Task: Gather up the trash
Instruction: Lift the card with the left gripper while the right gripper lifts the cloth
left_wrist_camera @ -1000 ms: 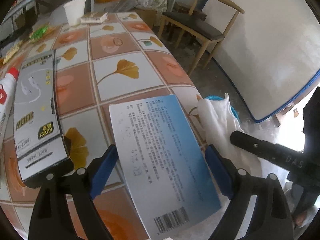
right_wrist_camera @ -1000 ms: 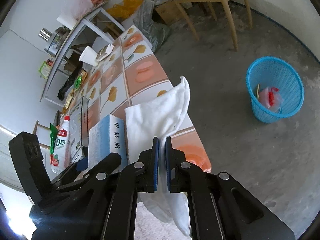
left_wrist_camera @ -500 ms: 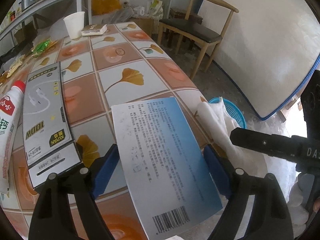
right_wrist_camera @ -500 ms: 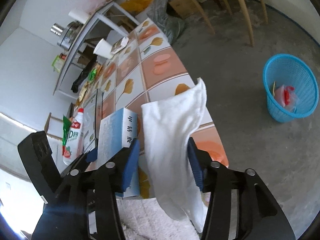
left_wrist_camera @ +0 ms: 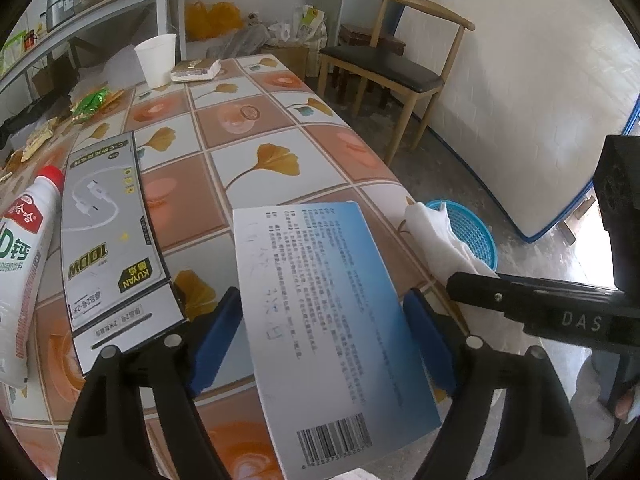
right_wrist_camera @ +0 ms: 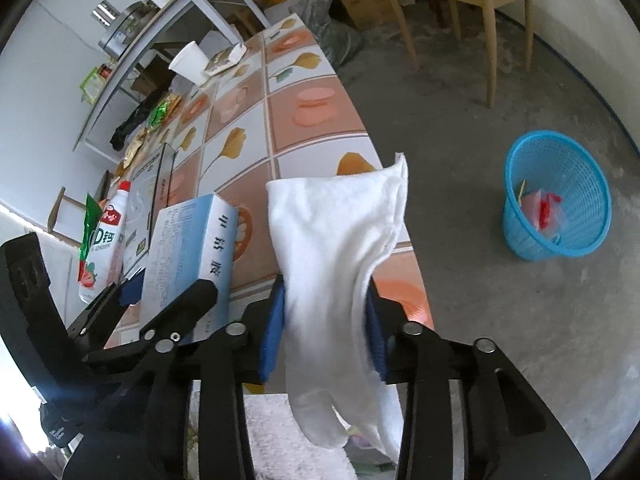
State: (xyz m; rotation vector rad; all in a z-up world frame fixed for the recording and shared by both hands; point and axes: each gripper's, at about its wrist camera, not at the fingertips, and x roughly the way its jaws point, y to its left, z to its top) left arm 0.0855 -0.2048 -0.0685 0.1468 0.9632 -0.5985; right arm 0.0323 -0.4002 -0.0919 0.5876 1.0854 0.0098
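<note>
Straddling a blue-and-white box (left_wrist_camera: 320, 320), the left gripper (left_wrist_camera: 324, 340) has its jaws wide, and they have just been closing a little; the blue pads (left_wrist_camera: 216, 336) stand at the box's two long edges, but whether they press on it cannot be told from the left view. The box's long axis runs away from the fingers toward the far end of the table (left_wrist_camera: 256, 128), barcode end nearest the camera, so the pads already face its narrow width. In the right view the box (right_wrist_camera: 188, 256) looks tilted up off the cloth, which suggests it is gripped, though that is a judgement. Just beside it, the right gripper (right_wrist_camera: 324, 320) has a white cloth (right_wrist_camera: 340, 248) between its pads (right_wrist_camera: 272, 332); its jaws have just been closing and the cloth bunches at both pads, so it looks pinched. The cloth drapes over the near table edge, one end hanging below the fingers. Farther left on the table lie a grey carton (left_wrist_camera: 108, 232) and a milk bottle (left_wrist_camera: 24, 260), then wrappers (left_wrist_camera: 92, 102) and a paper cup (left_wrist_camera: 158, 60) at the far end. Off the table's right side, on the floor, stands a blue basket (right_wrist_camera: 560, 208) with some trash in it; it is nearer the right hand, so the left hand's box would likely have to cross over the table edge to reach it.
</note>
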